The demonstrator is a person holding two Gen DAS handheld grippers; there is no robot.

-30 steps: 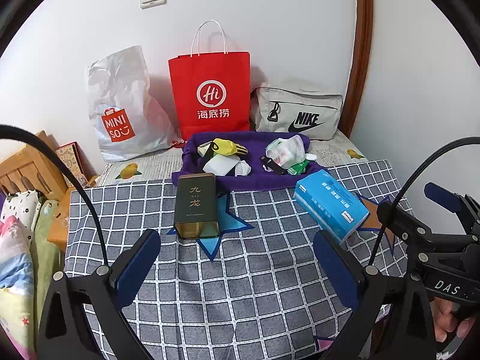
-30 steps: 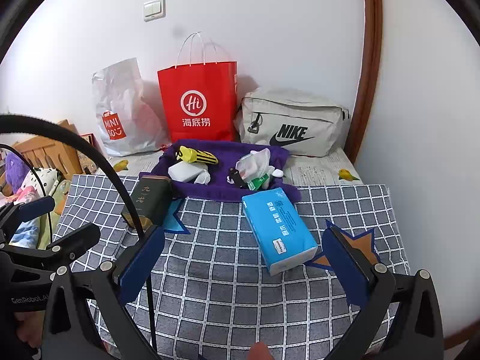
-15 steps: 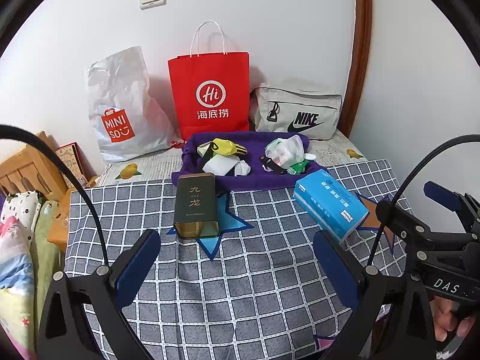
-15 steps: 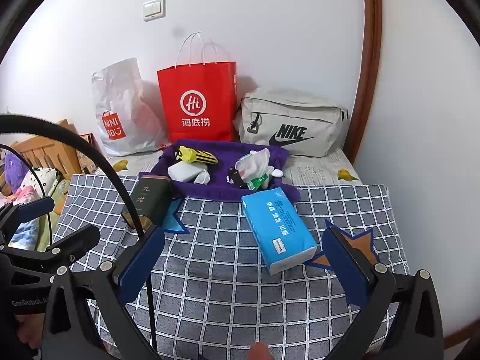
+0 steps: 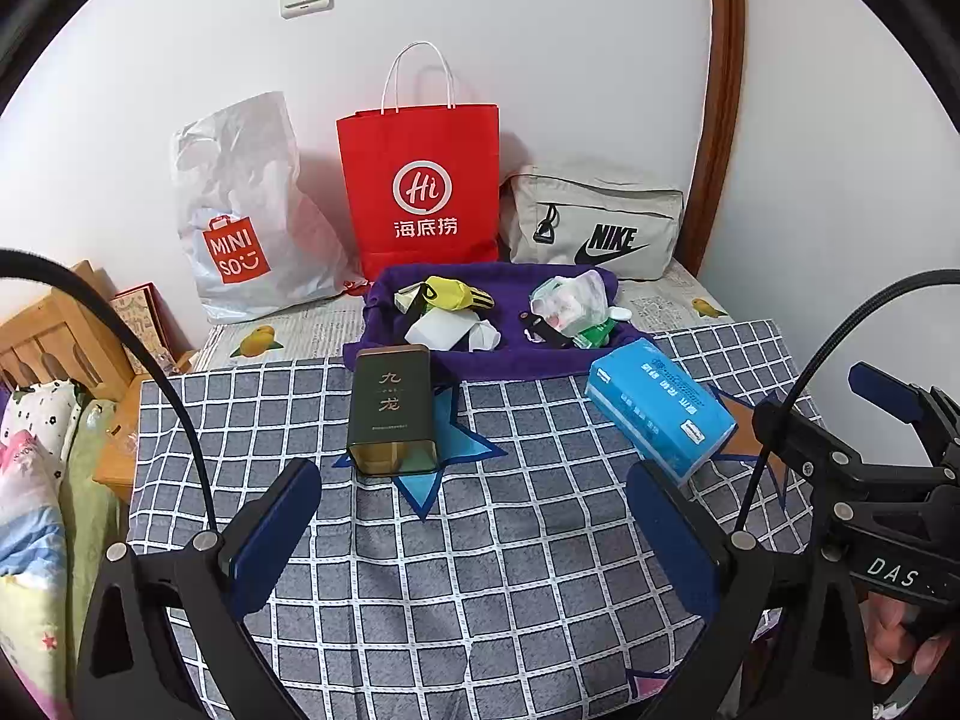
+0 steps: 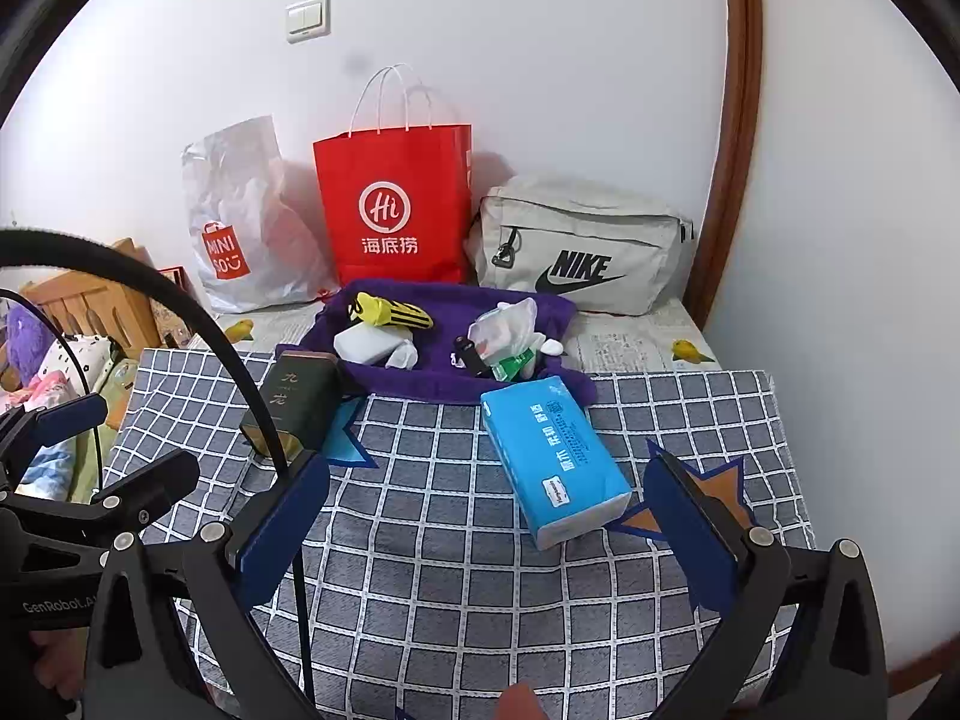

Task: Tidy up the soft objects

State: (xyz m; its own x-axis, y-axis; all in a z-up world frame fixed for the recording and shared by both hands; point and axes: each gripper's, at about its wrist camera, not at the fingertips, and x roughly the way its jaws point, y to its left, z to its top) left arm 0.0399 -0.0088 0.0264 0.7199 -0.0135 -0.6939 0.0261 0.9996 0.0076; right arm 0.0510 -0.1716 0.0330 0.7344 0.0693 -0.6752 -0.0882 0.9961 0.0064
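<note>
Left gripper [image 5: 474, 516]: jaws wide apart, empty, above the checked cloth [image 5: 480, 570]. Right gripper [image 6: 486, 522]: jaws likewise apart, holding nothing. Blue tissue pack [image 6: 552, 456] lies flat on the cloth, at 1 o'clock from the right gripper, touching the purple cloth's [image 6: 432, 381] near edge. Dark tin [image 5: 393, 414] lies on its side at 11 o'clock from the left gripper. Purple cloth at 12 o'clock carries a yellow item [image 6: 390, 312], white pieces, a plastic bag [image 6: 504, 330]. Red bag [image 6: 393, 204] stands behind it.
</note>
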